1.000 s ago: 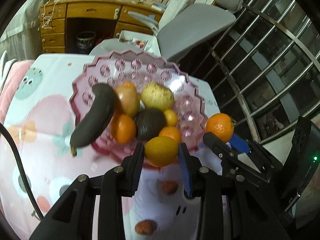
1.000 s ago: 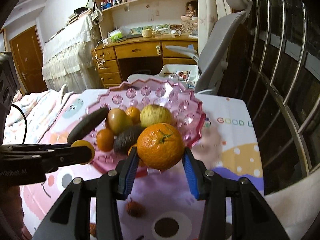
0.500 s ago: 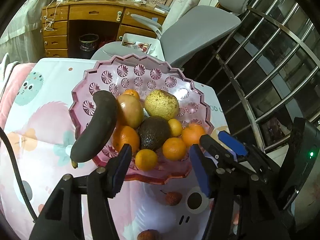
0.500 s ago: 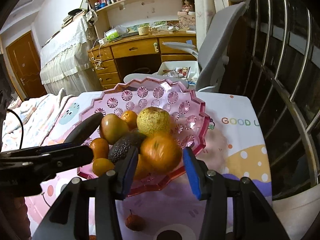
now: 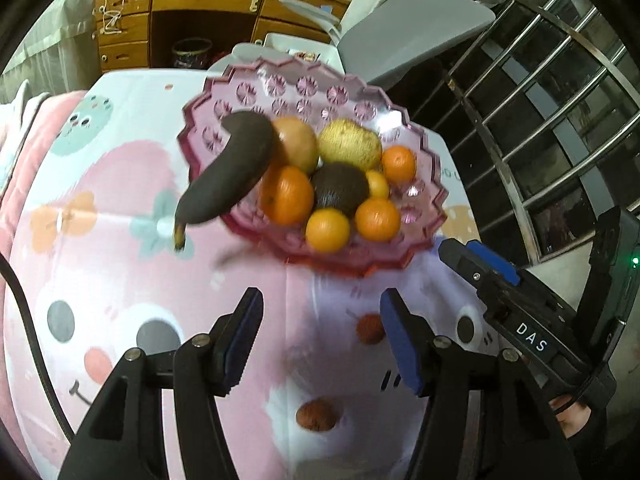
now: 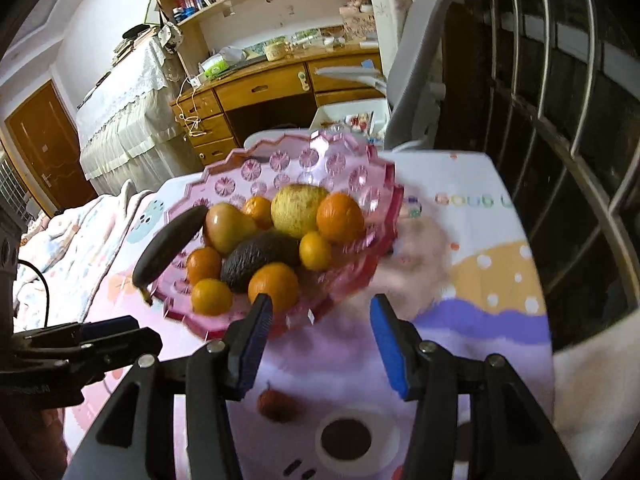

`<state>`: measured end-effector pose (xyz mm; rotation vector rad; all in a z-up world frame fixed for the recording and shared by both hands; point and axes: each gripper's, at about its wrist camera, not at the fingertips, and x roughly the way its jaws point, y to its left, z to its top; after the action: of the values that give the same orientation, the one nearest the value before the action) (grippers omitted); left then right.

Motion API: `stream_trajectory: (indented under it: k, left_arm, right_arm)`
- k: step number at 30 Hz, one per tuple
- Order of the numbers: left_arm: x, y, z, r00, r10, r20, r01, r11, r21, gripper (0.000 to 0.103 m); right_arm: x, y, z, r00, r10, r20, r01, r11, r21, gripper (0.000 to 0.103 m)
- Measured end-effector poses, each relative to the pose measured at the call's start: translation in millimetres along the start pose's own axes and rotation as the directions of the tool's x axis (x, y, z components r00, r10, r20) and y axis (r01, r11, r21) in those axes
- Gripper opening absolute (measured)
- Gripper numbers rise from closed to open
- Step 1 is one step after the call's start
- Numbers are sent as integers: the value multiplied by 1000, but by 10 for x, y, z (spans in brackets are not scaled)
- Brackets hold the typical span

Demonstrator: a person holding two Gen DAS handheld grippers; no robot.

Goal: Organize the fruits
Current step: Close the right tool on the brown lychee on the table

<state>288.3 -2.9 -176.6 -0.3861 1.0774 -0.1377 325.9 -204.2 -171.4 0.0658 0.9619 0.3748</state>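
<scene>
A pink glass fruit bowl (image 5: pixel 420 224) (image 6: pixel 360 276) holds several oranges, a yellow pear (image 5: pixel 349 145), a dark avocado (image 5: pixel 340 190) (image 6: pixel 260 260) and a blackened banana (image 5: pixel 228 172) (image 6: pixel 168 244) hanging over its left rim. My left gripper (image 5: pixel 322 336) is open and empty, pulled back in front of the bowl. My right gripper (image 6: pixel 320 340) is open and empty, also just in front of the bowl. Two small reddish lychees (image 5: pixel 370 328) (image 5: pixel 318 414) lie on the cloth near the grippers; one shows in the right wrist view (image 6: pixel 276 404).
The table has a pink cartoon-print cloth (image 5: pixel 100 280). A grey office chair (image 5: pixel 408 28) and wooden desk (image 5: pixel 200 4) stand behind it. A metal railing (image 5: pixel 540 80) runs along the right. The right gripper's body (image 5: pixel 520 320) is at the left view's right edge.
Both grippers opened and dropped their oranges into the bowl, then drew back from it toward the near side of the table.
</scene>
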Motion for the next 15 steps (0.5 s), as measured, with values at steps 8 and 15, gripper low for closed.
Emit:
stream_trajectory:
  k: [8, 15]
  left_arm:
    - [52, 89, -337, 996, 14, -89, -14, 1000, 3, 60]
    - [129, 118, -601, 987, 21, -161, -14, 999, 45, 60]
  right_arm:
    - [87, 38, -252, 991, 49, -124, -38, 996, 86, 51]
    - [213, 124, -404, 977, 55, -206, -30, 992, 123, 51]
